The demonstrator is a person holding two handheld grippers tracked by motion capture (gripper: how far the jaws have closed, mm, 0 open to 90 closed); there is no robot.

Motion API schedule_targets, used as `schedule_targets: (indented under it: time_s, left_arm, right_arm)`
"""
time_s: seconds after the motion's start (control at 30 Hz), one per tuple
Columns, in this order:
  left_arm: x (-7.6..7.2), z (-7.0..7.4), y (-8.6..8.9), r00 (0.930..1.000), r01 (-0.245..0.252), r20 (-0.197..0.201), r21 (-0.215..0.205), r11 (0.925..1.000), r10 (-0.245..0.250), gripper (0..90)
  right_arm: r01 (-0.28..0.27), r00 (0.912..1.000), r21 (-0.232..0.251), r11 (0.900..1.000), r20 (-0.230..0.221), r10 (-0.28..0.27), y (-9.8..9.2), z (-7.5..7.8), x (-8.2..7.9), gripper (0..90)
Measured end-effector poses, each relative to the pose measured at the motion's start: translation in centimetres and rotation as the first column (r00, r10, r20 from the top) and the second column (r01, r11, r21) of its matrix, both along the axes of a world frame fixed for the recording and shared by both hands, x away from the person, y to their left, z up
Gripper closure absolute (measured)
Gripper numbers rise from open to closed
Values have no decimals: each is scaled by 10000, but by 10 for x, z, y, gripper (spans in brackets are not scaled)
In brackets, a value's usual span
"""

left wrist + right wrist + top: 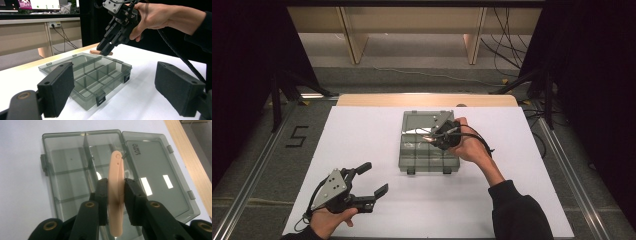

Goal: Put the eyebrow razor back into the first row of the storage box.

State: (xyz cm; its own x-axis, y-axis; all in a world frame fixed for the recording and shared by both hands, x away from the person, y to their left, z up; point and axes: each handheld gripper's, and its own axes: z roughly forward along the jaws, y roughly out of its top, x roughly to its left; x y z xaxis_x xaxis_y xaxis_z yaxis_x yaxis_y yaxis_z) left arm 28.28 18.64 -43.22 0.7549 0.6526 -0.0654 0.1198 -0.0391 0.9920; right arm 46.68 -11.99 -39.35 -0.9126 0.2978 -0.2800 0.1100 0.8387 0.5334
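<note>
The right gripper [116, 195] clamps a slim peach plastic strip [116, 182] above the open smoky-grey plastic compartment box [411, 150]; the left gripper [372, 178], near left, gapes empty

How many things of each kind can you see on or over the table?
Grippers: 2, left gripper and right gripper
Clear grey boxes with little compartments: 1, lying open
Peach-coloured pieces: 1, pinched in the right gripper
Total: 4

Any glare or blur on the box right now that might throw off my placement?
Right gripper view: two bright reflections on the open lid, peach piece sharp. Left gripper view: the near left gripper looks soft, organiser box clear. High view: dim surroundings, white tabletop evenly lit.
</note>
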Motion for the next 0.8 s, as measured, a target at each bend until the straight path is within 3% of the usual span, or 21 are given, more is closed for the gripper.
schedule_targets:
  time_s: [0.5, 0.8]
  left_arm:
    - [-1, 0, 0, 10000, -18, 30, -26, 10000, 19, 159]
    - [-1, 1, 1, 10000, -6, 20, -51, 10000, 6, 159]
  right_arm:
    - [198, 9998, 75, 9998, 84, -199, -4, -9, 15, 743]
    - [39, 10000, 8, 10000, 78, -39, 0, -16, 20, 744]
